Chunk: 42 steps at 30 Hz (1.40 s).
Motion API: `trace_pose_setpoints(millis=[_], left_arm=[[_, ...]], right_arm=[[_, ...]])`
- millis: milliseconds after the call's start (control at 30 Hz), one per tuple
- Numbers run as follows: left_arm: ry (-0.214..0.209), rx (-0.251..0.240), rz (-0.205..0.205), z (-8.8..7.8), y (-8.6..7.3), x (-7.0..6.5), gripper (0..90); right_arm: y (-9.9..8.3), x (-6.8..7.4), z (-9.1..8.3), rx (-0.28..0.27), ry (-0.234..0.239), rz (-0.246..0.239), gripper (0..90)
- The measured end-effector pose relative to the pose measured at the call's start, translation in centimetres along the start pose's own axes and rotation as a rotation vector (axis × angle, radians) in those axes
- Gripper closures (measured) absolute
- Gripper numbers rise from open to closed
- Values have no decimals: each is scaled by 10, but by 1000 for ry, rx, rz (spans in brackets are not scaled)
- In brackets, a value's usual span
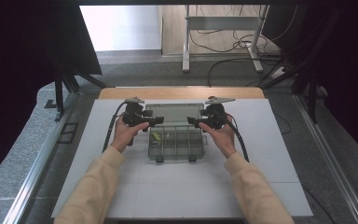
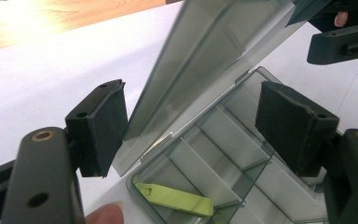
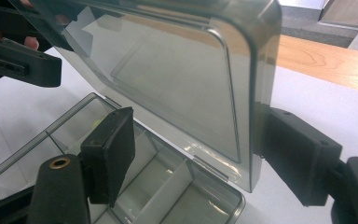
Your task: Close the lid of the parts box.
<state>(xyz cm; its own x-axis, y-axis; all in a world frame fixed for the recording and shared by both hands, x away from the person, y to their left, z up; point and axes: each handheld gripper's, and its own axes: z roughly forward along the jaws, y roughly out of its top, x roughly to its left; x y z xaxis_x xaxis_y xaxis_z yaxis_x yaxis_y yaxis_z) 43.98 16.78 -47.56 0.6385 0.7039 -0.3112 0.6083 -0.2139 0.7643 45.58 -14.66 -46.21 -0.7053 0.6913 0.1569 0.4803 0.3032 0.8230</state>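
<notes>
A smoky clear compartment box (image 1: 175, 144) lies on the white board, its lid (image 1: 175, 112) raised on the far hinge. A yellow-green strip (image 1: 156, 136) (image 2: 175, 198) rests in a near-left compartment. My left gripper (image 1: 154, 122) (image 2: 196, 123) stands open astride the lid's (image 2: 214, 51) left side edge; one pad (image 2: 105, 126) is next to the lid's corner, the other is well off it. My right gripper (image 1: 193, 122) (image 3: 205, 149) is open around the lid's (image 3: 168, 79) right edge. One of its pads (image 3: 303, 158) sits against that edge, the other pad (image 3: 112, 149) hangs over the box (image 3: 168, 186).
The white board (image 1: 121, 186) covers a wooden table whose far strip (image 1: 182, 92) shows. Metal rails (image 1: 37, 163) run along both sides. A desk frame (image 1: 186, 42) and cables (image 1: 233, 51) stand on the floor beyond. The box's two latches (image 1: 159, 159) face the person.
</notes>
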Motion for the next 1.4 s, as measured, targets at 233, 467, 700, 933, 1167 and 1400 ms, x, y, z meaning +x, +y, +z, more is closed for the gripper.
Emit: trace_pose_setpoints(millis=[233,467,700,933,1167,1400], left_arm=[[-9,1,7,1,-1,-3,252],[-24,13,16,-1,-4,-3,241],[-42,20,16,-4,-9,-4,209],[-50,17,17,-12,-14,0,196],[-47,39,29,-20,-21,5,194],[-28,52,33,-29,-26,12,208]], right_arm=[[-2,2,-2,0,6,-4,264],[-5,2,-4,1,14,-3,257],[-6,3,-6,3,10,-15,239],[-6,5,-5,2,14,-19,238],[-7,5,-4,5,16,-24,238],[-7,7,-3,6,23,-30,239]])
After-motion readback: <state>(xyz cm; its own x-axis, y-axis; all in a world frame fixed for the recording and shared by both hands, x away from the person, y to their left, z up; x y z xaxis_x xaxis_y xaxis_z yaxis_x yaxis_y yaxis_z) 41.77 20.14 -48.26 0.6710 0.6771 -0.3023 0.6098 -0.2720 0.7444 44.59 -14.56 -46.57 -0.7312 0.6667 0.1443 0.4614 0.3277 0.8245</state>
